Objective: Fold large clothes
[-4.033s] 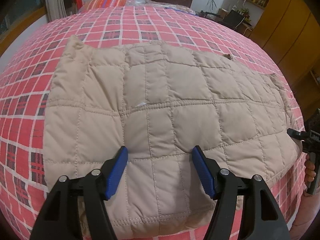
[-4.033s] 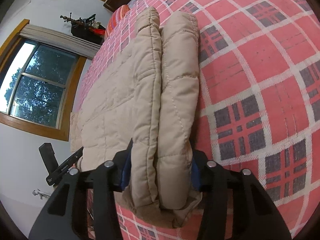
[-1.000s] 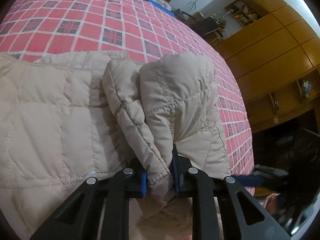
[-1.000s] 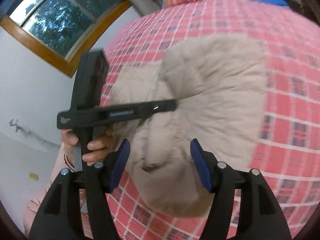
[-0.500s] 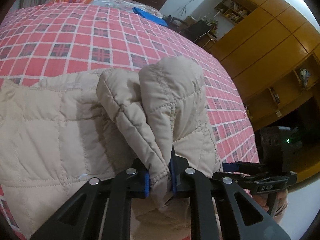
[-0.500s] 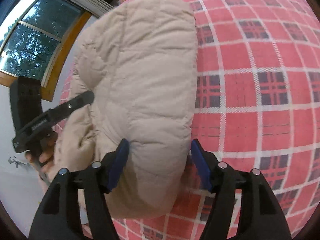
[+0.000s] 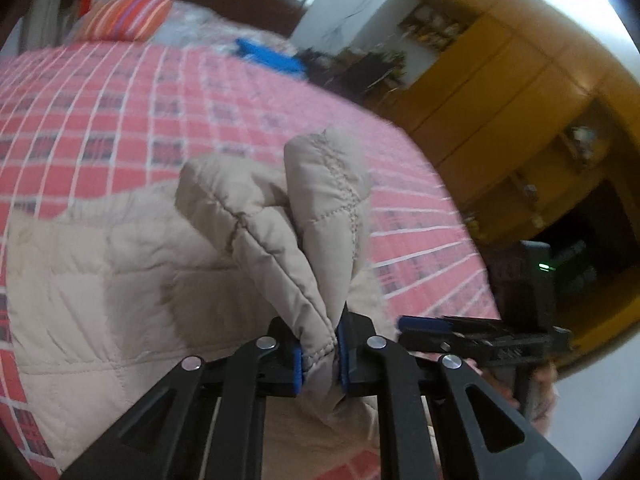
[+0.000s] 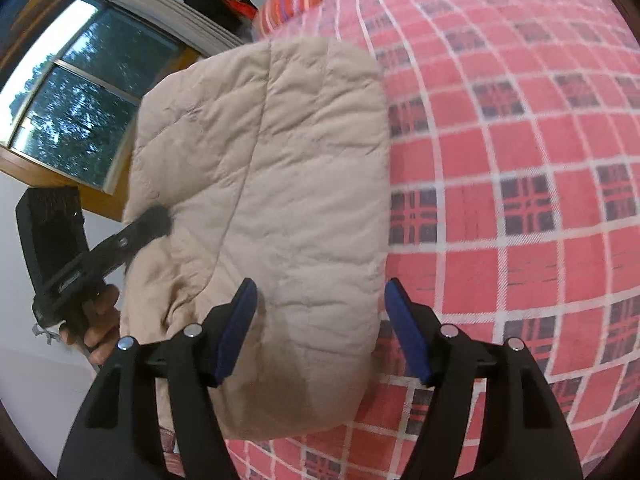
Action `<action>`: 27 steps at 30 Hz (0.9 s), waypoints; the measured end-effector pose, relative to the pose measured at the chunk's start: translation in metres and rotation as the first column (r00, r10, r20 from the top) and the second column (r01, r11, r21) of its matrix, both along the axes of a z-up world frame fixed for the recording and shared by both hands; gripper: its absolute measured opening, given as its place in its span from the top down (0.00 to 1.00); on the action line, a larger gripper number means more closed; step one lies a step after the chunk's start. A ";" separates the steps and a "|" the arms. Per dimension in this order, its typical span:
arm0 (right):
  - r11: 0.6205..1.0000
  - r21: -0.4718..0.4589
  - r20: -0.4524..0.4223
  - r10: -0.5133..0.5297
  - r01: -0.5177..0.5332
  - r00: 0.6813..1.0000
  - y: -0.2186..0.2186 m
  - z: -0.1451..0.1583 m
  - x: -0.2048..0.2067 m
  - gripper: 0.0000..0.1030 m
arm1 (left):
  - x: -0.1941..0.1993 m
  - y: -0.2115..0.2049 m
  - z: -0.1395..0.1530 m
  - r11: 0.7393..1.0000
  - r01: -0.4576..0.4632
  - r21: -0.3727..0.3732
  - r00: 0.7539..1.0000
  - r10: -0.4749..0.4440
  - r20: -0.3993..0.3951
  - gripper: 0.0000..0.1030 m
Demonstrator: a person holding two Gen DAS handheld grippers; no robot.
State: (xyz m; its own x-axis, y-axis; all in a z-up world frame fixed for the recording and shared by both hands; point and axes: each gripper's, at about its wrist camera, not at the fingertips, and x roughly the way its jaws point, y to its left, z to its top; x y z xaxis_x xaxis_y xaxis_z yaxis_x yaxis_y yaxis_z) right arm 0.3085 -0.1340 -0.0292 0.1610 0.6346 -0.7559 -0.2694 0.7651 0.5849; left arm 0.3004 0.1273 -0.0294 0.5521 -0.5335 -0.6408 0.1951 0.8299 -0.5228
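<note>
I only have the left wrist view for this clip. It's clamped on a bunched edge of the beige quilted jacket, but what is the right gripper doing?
Observer: The right gripper is open, jaws straddling the folded jacket without pinching it.
Operator: Is the fold tidy on that side?
Observer: The right edge of the fold runs fairly straight along the plaid bedspread; the left side looks rumpled near the left gripper.
Operator: Anything behind the bed that I can't see?
Observer: A wood-framed window with trees outside.
</note>
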 end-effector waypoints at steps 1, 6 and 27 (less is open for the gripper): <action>1.000 -0.003 0.009 -0.002 0.002 1.000 -0.002 0.003 -0.001 0.35 | -0.006 0.001 0.009 1.000 0.009 -0.005 1.000 -0.008 0.028 0.88; 1.000 0.007 0.029 0.022 -0.022 0.999 0.005 0.011 -0.004 0.34 | -0.031 0.028 0.042 0.998 0.017 -0.053 0.993 -0.010 0.121 0.88; 0.967 -0.132 0.006 0.223 -0.220 0.975 0.136 -0.008 -0.024 0.25 | -0.037 0.165 -0.080 0.991 -0.132 0.004 0.988 0.131 -0.081 0.85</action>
